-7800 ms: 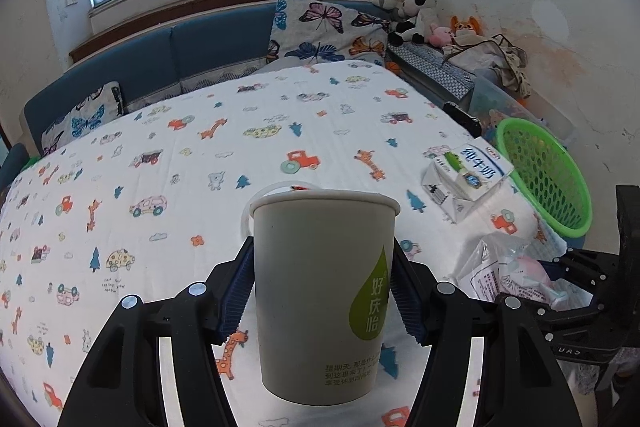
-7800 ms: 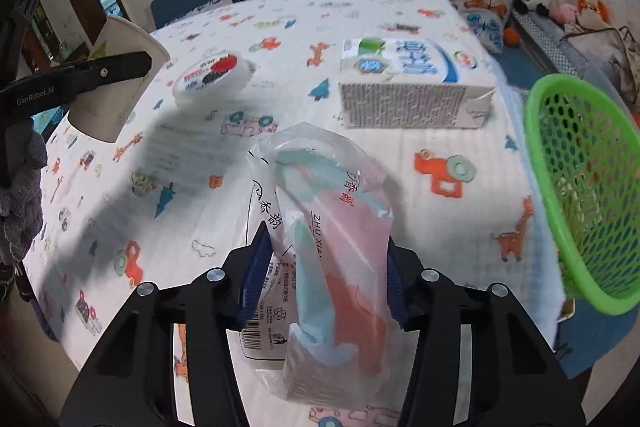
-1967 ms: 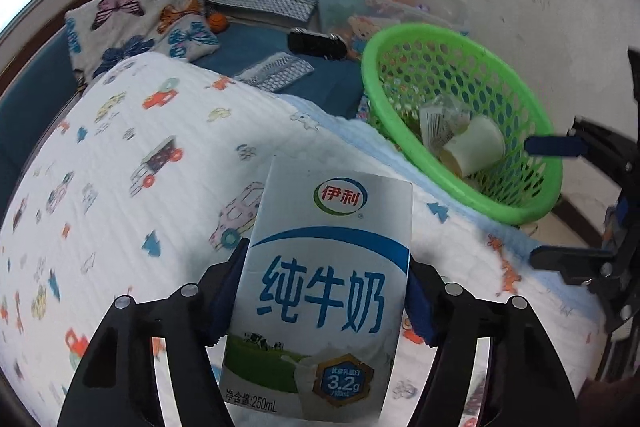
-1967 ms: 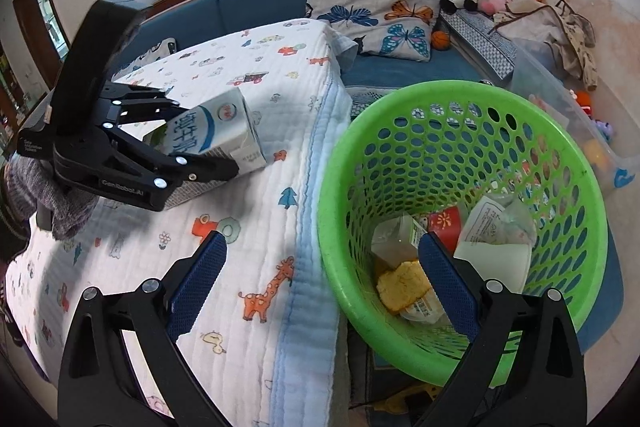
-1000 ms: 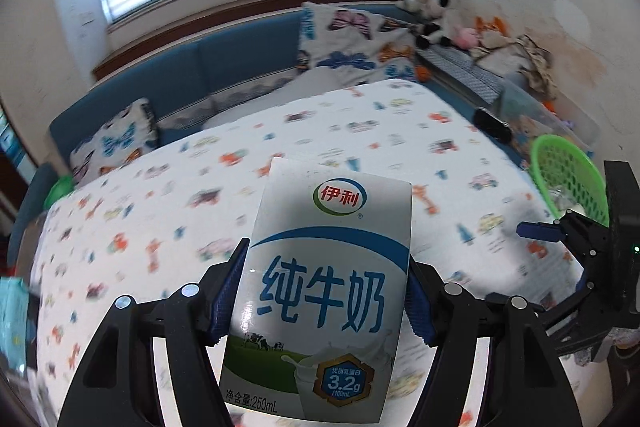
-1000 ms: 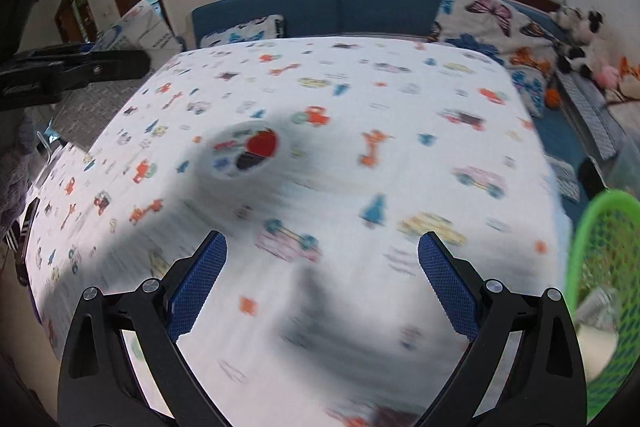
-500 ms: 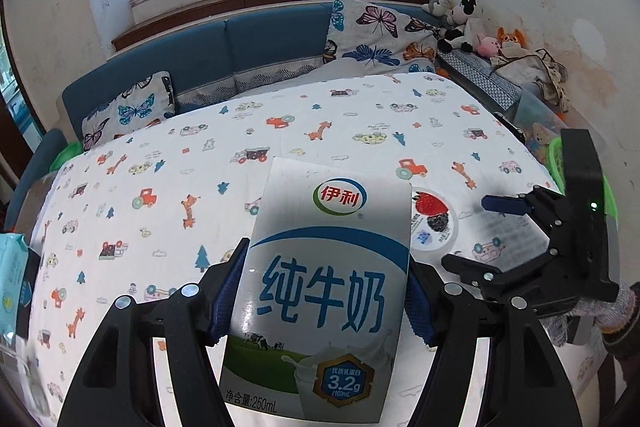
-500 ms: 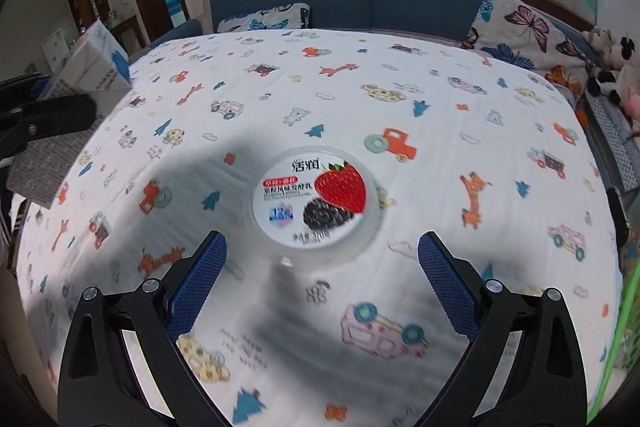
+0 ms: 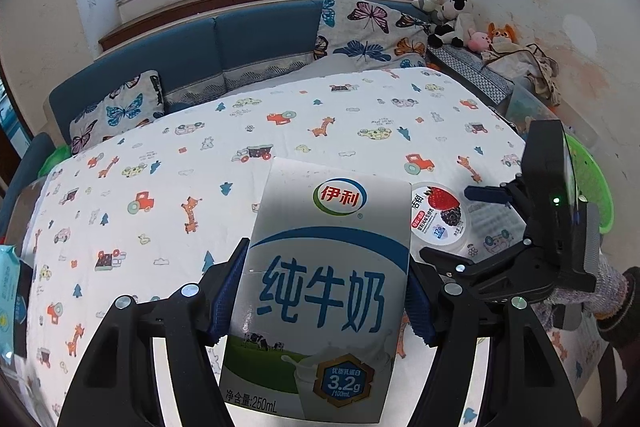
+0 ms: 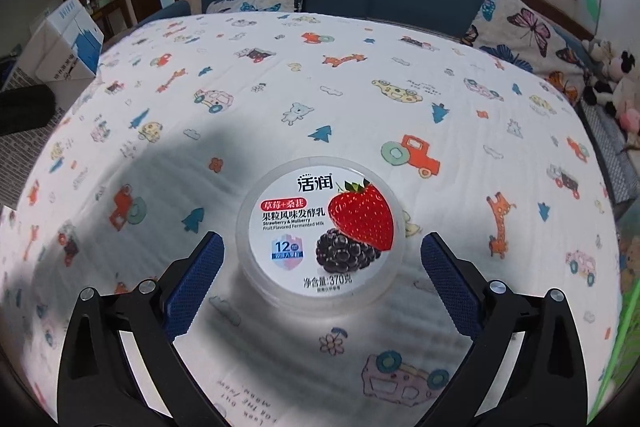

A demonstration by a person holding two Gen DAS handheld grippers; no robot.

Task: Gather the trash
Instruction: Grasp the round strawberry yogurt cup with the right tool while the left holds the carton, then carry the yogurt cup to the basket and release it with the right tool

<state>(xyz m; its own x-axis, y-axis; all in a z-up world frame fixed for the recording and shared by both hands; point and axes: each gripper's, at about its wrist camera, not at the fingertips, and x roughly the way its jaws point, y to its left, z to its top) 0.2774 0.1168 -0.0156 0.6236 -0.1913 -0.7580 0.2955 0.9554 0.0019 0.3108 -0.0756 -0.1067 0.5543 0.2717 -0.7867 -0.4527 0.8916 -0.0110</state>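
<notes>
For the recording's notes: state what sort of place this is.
Most likely a home living room. A blue sofa with butterfly cushions runs under the window, plush toys sit in the corner, and a table with a cartoon-print cloth fills the middle.

under me is a wide surface covered by a white cloth [image 10: 360, 99] printed with small cartoon cars, giraffes, tractors and trees. one thing lies directly on it: a round yogurt tub [image 10: 320, 231], lid up, with a strawberry and a dark berry pictured on top. in my left view the same tub [image 9: 438, 217] sits toward the right side of the cloth [image 9: 240, 155]. a grey shadow falls across the cloth around the tub.
</notes>
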